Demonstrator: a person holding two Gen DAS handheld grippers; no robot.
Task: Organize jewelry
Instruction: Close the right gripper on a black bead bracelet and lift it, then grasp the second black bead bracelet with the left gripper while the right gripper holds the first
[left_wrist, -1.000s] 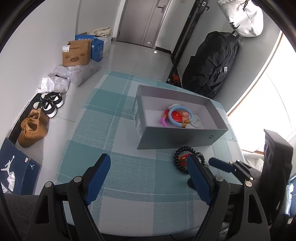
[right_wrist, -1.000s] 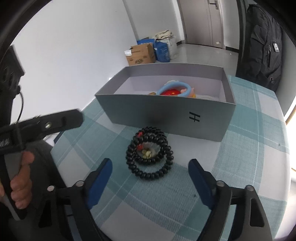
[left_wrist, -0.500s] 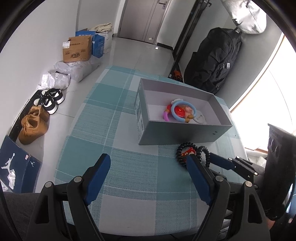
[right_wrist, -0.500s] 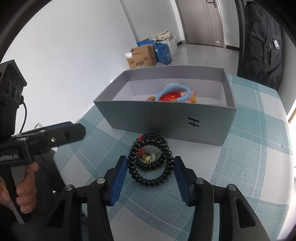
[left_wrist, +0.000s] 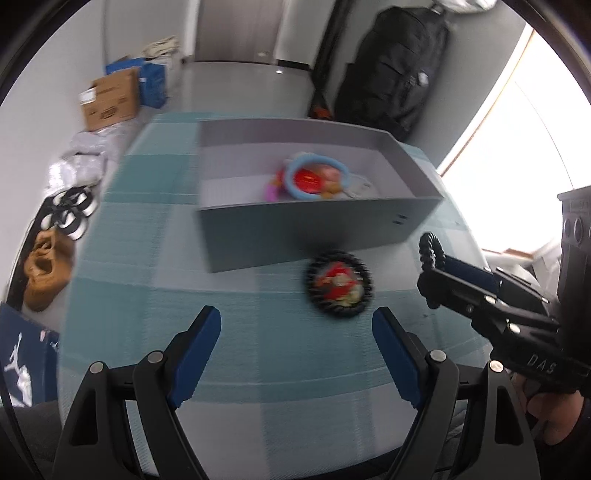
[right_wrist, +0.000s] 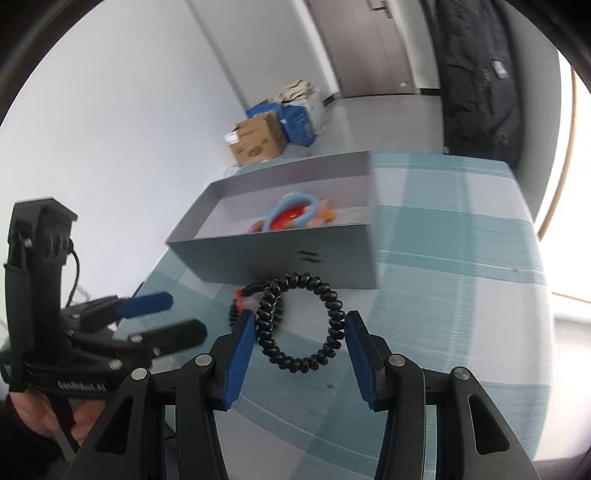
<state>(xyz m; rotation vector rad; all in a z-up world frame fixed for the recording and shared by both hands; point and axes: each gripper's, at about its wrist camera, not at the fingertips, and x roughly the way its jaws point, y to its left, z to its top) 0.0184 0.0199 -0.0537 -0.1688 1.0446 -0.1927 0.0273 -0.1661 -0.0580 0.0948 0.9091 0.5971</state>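
My right gripper (right_wrist: 299, 332) is shut on a black beaded bracelet (right_wrist: 334, 317) and holds it lifted above the checked tablecloth; the bracelet also shows in the left wrist view (left_wrist: 430, 249) at the right gripper's tip. A second black bracelet with red and pale beads inside (left_wrist: 339, 283) lies on the cloth in front of the grey box (left_wrist: 314, 229). The box holds a blue ring and coloured jewelry (left_wrist: 314, 179). My left gripper (left_wrist: 301, 354) is open and empty, low over the cloth, short of the lying bracelet.
The teal checked table (left_wrist: 258, 354) ends close behind the box. A black backpack (left_wrist: 391, 66) leans on the far wall. Cardboard boxes (left_wrist: 110, 99) and shoes (left_wrist: 48, 269) lie on the floor to the left.
My right gripper has closed on one black bracelet and lifted it off the cloth. The other bracelet stays on the table. My left gripper has moved closer to the box.
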